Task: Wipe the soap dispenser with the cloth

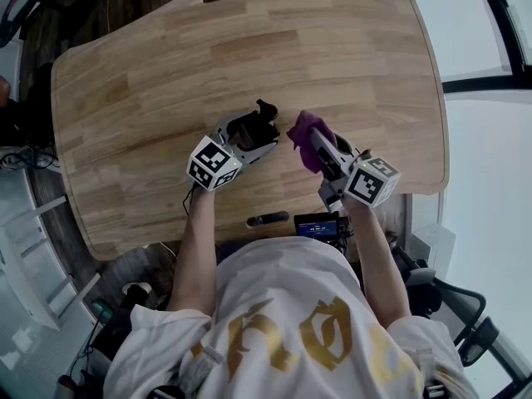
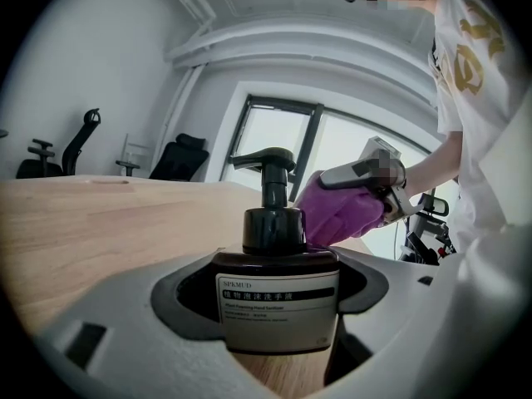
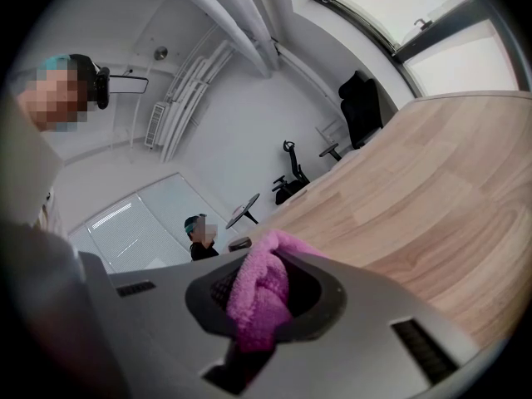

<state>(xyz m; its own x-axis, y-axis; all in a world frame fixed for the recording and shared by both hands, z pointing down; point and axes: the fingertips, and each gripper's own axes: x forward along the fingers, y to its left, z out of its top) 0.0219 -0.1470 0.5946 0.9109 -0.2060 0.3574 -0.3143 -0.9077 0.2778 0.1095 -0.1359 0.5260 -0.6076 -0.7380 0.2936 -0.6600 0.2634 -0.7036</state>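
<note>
2 things are needed for this job, and both are held. The left gripper (image 1: 252,134) has its jaws clamped on the sides of the soap dispenser (image 2: 278,298). It is a dark bottle with a white label and a black pump on top. It stands upright near the middle of the worktop (image 1: 166,81), close to the person's edge. I cannot tell if its bottom rests on the wood or hangs just above it.

The right gripper (image 1: 322,146) has its jaws shut on the cloth (image 3: 258,298). The cloth is pink-purple and bunched up, and a soft lump of it sticks out past the jaws. In the left gripper view the lump sits just beside the bottle's right shoulder, next to the pump. It may be touching there, but I cannot tell for sure. In the head view the 2 grippers are side by side, with the cloth pointing at the bottle.

So I think the getting-ready part is done: bottle gripped, cloth gripped, cloth brought up to the bottle. The wiping itself looks to be at its start, or only on 1 spot by the pump. The bottle shows no marks that say which parts are clean. The front with the label, the other sides and the pump top most likely need rubbing too.
</note>
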